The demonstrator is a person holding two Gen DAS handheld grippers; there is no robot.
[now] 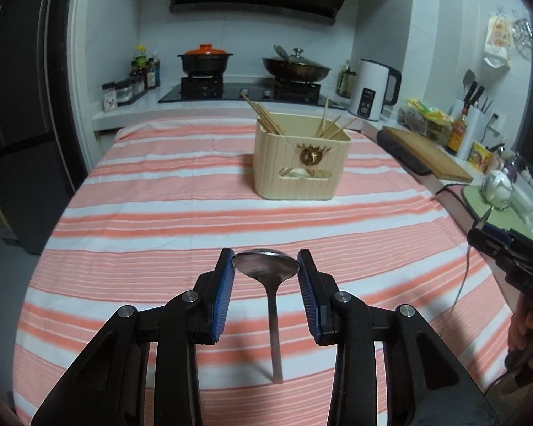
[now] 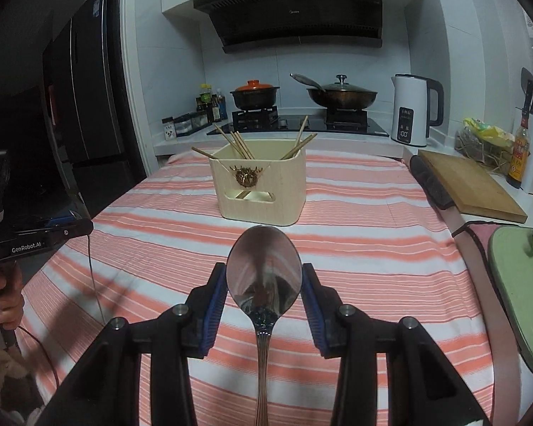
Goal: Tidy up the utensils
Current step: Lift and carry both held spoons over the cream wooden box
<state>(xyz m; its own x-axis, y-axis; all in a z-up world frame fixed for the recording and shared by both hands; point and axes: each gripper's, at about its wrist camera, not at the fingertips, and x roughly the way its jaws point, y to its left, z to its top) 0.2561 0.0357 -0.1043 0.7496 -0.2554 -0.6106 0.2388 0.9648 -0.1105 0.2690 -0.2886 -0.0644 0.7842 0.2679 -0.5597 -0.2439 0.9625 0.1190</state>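
"GenRobot.AI" is printed in white on the side of the left hand-held gripper (image 1: 265, 264), seen at the left edge of the right wrist view with fingers wrapped around its handle. The white kettle (image 2: 414, 110) displays "100".

Both hand-held grippers point level across the striped counter (image 1: 160, 213) toward the cream utensil holder (image 1: 300, 158), which stands near the middle with wooden chopsticks (image 1: 263, 115) leaning inside.

The left hand-held gripper pinches a steel spoon (image 1: 266, 264) by the edges of its bowl, the handle running back under the camera.

The right hand-held gripper (image 2: 264, 284) likewise clamps a larger spoon (image 2: 264, 266) across its bowl, facing upward.
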